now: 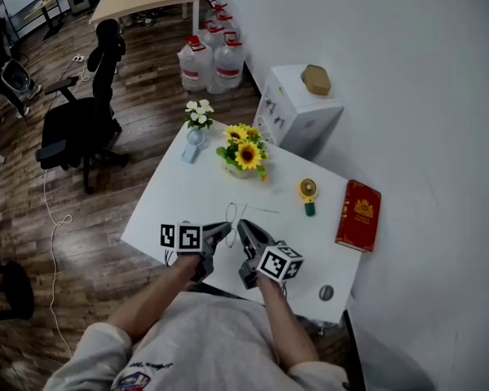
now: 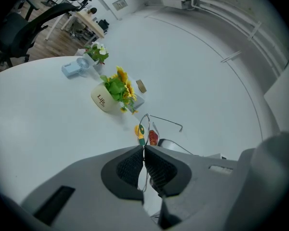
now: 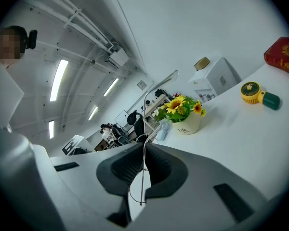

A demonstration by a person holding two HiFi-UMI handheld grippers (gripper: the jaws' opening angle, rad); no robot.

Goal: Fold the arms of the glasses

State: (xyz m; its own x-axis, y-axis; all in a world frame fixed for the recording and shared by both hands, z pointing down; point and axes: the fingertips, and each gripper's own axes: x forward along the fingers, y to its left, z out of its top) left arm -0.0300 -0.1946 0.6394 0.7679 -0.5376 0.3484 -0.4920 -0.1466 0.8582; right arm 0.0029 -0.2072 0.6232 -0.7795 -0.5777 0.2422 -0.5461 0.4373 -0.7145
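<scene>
Pinching glasses near table's front edge w/ hand-held grippers.

White table against the wall: a sunflower pot near its far edge, a vase of white flowers and a pale-blue object at the far corner, a yellow fan, a red book along the right edge, and a small round object at the near corner.

I read only "Life", dark letters, on cream round ceramic sunflower pot; gold print on red book too small.
</scene>
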